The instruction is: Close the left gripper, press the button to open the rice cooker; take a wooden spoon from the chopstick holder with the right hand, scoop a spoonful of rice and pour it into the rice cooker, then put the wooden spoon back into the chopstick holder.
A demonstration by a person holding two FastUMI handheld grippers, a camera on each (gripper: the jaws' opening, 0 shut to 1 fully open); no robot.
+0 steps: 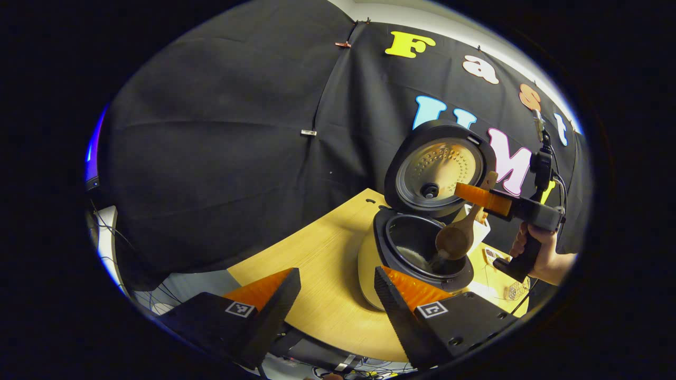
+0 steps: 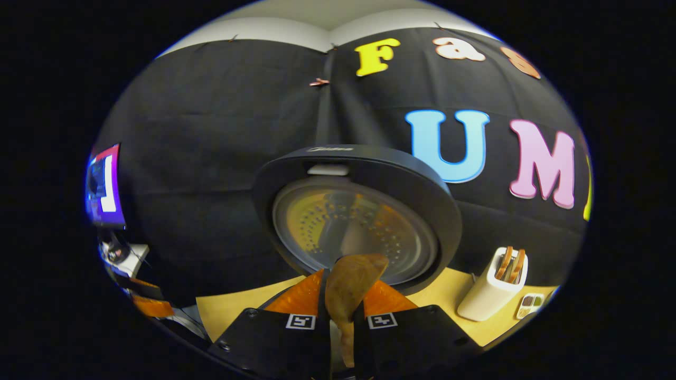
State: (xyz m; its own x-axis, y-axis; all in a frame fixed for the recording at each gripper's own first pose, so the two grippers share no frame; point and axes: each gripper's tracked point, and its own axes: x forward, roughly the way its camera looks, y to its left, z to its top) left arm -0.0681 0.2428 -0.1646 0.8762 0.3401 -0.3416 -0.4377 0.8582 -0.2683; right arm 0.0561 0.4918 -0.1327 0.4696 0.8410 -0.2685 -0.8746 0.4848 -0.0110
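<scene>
The rice cooker stands on the wooden table with its lid raised upright. My right gripper, held by a hand, is shut on the handle of a wooden spoon. The spoon's bowl tips down over the open inner pot, and a little rice seems to fall from it. In the right gripper view the spoon stands between the fingers of the right gripper, close to the lid's inner plate. My left gripper is open and holds nothing, low in front of the cooker.
A white chopstick holder with wooden utensils stands right of the cooker, with a small tray beside it. The yellow table has a curved front edge, with cables below it. A lit screen is at the far left.
</scene>
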